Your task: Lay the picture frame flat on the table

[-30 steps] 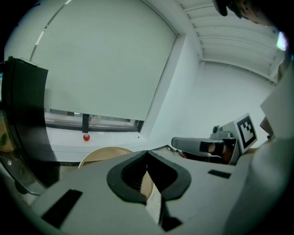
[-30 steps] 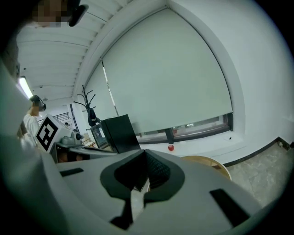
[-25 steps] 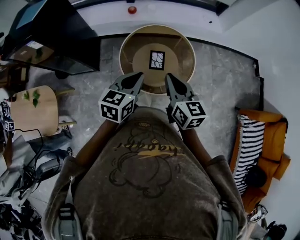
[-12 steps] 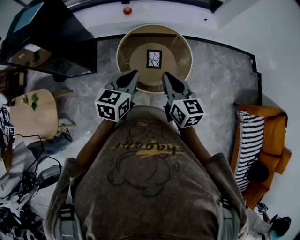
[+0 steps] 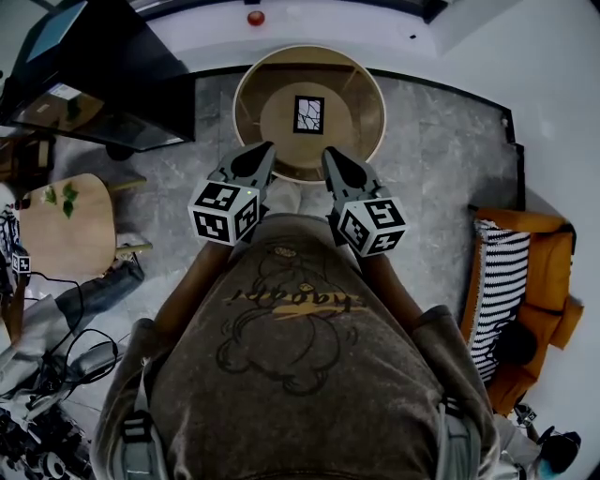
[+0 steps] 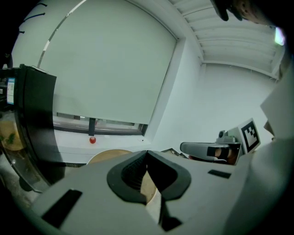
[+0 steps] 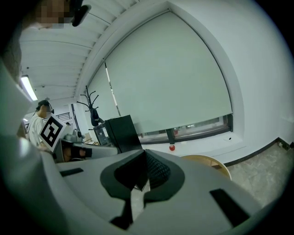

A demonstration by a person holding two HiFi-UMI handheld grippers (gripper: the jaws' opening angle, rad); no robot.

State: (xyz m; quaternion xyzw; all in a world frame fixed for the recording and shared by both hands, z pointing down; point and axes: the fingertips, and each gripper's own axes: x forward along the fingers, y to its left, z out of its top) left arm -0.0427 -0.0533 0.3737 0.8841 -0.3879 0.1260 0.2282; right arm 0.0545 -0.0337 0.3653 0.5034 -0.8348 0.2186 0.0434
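The picture frame (image 5: 308,114), small and dark-edged, sits near the middle of a round wooden table (image 5: 361,131); whether it stands or lies I cannot tell from above. My left gripper (image 5: 265,147) and right gripper (image 5: 328,152) are side by side in front of my chest, short of the table's near rim, both shut and empty. In the left gripper view the left gripper (image 6: 147,152) has its jaw tips together, with a sliver of the table (image 6: 108,154) beyond and the right gripper (image 6: 209,149) alongside. In the right gripper view the right gripper (image 7: 144,151) is shut too; the table (image 7: 209,163) shows past it.
A black cabinet (image 5: 94,75) stands at the back left, with a low wooden side table (image 5: 66,230) and cables (image 5: 56,375) on the left floor. An orange sofa (image 5: 544,291) with a striped cushion (image 5: 492,291) is to the right. A red ball (image 5: 254,17) lies by the far wall.
The table and both grippers have shifted slightly up and left in the head view. Both grippers stay shut and empty.
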